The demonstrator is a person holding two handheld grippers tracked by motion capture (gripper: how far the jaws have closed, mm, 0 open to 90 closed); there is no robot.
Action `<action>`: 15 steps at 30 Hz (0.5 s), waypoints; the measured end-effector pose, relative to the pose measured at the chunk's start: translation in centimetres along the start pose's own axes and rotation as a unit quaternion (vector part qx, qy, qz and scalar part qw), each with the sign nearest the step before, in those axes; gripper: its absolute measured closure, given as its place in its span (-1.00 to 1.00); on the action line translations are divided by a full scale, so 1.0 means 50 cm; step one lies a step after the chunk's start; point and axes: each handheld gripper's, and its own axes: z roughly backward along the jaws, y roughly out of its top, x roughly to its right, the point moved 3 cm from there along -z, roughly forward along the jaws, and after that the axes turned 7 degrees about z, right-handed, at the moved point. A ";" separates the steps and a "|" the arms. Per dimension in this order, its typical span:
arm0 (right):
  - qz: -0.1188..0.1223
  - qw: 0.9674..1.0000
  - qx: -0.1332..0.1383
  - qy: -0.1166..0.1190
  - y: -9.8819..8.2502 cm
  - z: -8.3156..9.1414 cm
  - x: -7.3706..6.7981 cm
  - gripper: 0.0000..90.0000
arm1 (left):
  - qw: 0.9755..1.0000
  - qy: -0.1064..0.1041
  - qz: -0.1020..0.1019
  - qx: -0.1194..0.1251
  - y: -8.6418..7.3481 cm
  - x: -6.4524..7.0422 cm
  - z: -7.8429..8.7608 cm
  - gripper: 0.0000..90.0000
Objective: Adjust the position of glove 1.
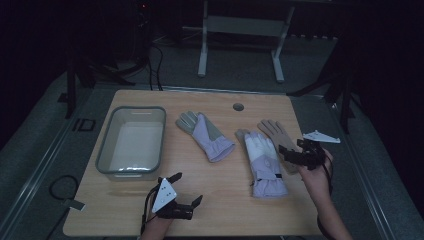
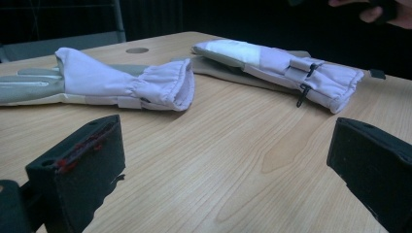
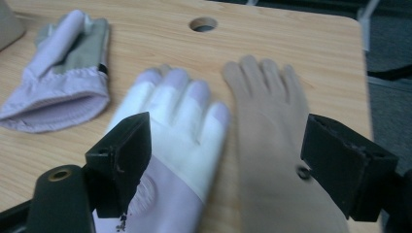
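Right fingers (image 3: 359,165): nearest the lens in the right gripper view, black blocky pads set wide apart with nothing pinched between them; they hang above two gloves.
Right gripper (image 1: 299,152): raised over the right side of the surface, pointing toward the gloves' cuff ends.
Tan glove (image 3: 272,145): directly under the gap, lying flat with its digits spread, thin and limp, smooth fabric; partly tucked beside the padded one and touching it.
White and lilac glove (image 3: 180,141): padded, white across the back of the hand, lilac gathered cuff with a small black buckle strap; lies just left of the tan one.
Handling: both look light, soft and floppy; I judge a pinch on the thick cuff hem safest, since a grab on the thin digits would let the rest droop and drag its neighbour.
Left fingers (image 2: 77,170): spread wide, holding nothing, low over bare wood.
Left gripper (image 1: 175,197): near the front edge, apart from every glove.
Grey and lilac glove (image 1: 205,135): mid-surface, cuff mouth open, well apart from the pair.
Bin (image 1: 102,155): clear plastic, rectangular, rounded corners, at the left.
Surface (image 1: 220,200): pale wood grain, matte, with a round hole near the far edge.
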 end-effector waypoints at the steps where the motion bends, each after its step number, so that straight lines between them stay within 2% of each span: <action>1: 0.003 1.000 0.000 0.004 0.006 -0.005 -0.003 -0.59 | 1.000 0.001 0.001 0.001 0.000 -0.001 0.000 -0.99; 2: 0.006 1.000 -0.002 0.021 0.025 -0.019 -0.016 -0.57 | 1.000 0.001 0.002 0.001 0.000 -0.001 0.000 -0.99; 9: 0.022 0.999 -0.015 0.046 0.067 -0.068 -0.056 -0.54 | 1.000 -0.001 0.002 0.001 0.000 -0.001 0.001 -0.99; 11: 0.033 0.997 -0.023 0.061 0.076 -0.082 -0.069 -0.51 | 1.000 -0.001 0.002 0.001 0.000 -0.001 0.001 -0.99; 14: 0.044 0.996 -0.031 0.076 0.089 -0.104 -0.089 -0.44 | 1.000 -0.002 0.000 -0.001 0.000 -0.001 0.000 -0.99; 15: 0.049 0.995 -0.033 0.077 0.093 -0.111 -0.097 -0.35 | 1.000 -0.002 0.000 0.000 0.000 0.000 0.000 -0.99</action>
